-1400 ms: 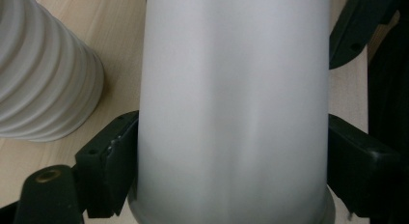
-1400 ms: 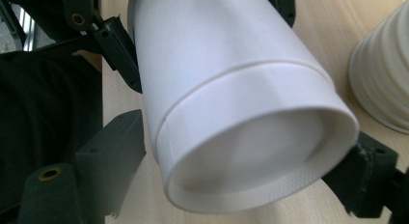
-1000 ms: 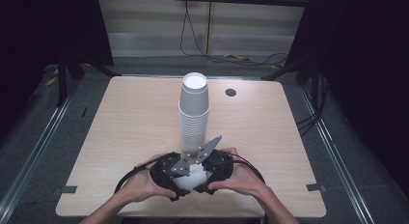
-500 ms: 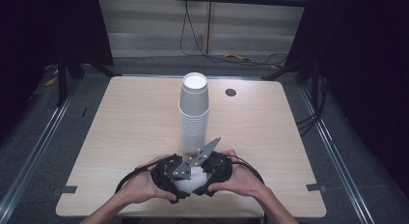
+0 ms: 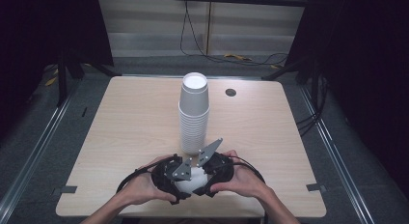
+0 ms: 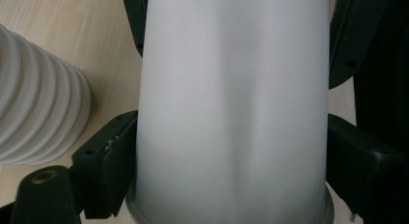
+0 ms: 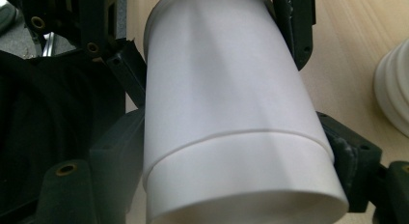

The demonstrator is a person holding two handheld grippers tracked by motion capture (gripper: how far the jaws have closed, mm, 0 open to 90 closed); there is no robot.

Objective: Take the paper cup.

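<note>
A white paper cup (image 5: 192, 178) lies sideways near the table's front edge, held between both grippers. My left gripper (image 5: 169, 175) is shut on it near its rolled rim, and its jaws press both sides of the cup (image 6: 231, 108). My right gripper (image 5: 216, 168) is shut on the other end of the cup (image 7: 226, 89), where a thin seam rings the wall; I cannot tell if that is a second nested cup. A tall stack of white cups (image 5: 194, 113) stands upright just beyond the grippers, also seen as a ribbed stack (image 6: 38, 113).
The light wooden table (image 5: 125, 127) has a small dark round hole (image 5: 230, 92) at the back right. Black cables loop from the grippers by the front edge. Tape marks sit at both front corners. Dark floor and metal rails flank the table.
</note>
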